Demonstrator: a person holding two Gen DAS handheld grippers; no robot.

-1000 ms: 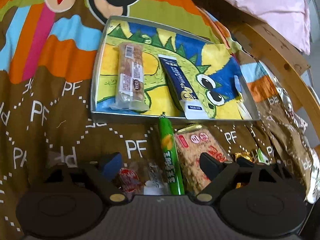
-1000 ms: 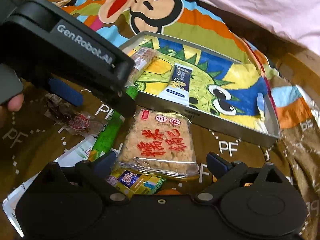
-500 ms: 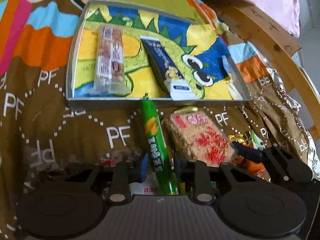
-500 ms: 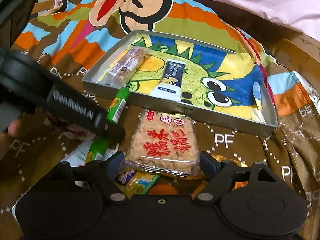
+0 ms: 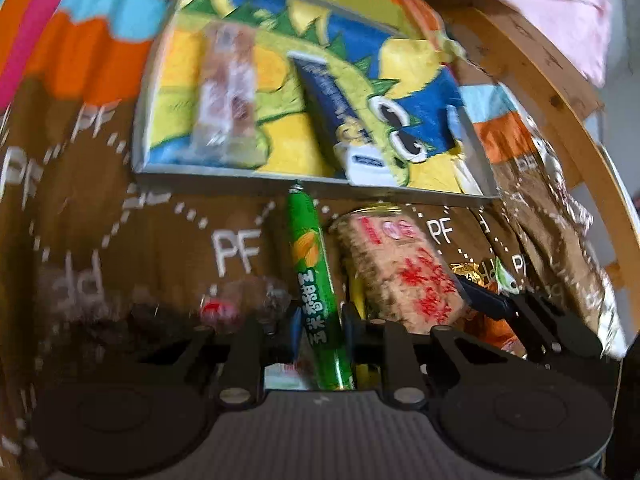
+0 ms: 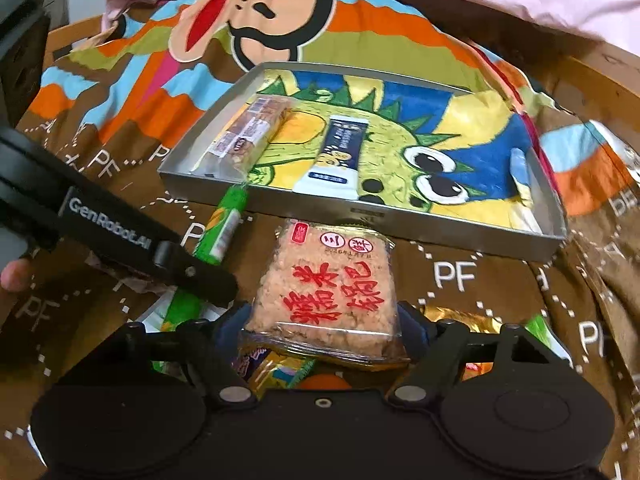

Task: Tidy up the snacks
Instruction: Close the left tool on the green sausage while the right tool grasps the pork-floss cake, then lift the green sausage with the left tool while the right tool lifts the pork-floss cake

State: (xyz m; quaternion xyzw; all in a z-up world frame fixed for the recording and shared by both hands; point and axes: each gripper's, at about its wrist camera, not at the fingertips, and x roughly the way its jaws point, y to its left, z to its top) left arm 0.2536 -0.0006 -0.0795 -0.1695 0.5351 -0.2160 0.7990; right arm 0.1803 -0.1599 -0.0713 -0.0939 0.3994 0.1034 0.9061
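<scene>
Two grippers work at once: the left gripper (image 5: pixel 320 326) clamps the green corn stick (image 5: pixel 314 276) just short of the tray (image 6: pixel 400 228), while the right gripper (image 6: pixel 326 326) closes around the rice cracker pack (image 6: pixel 328 292), likely bound for the tray too.

Left gripper (image 5: pixel 320 330) low over the cloth, fingers (image 5: pixel 295 326) pinched tight on the green stick (image 5: pixel 314 276), seen from the right cam as a black arm angled down. Right gripper (image 6: pixel 326 330) half-closed, blue pads (image 6: pixel 414 326) pressed against both sides of the rice cracker pack (image 6: pixel 326 280).
</scene>
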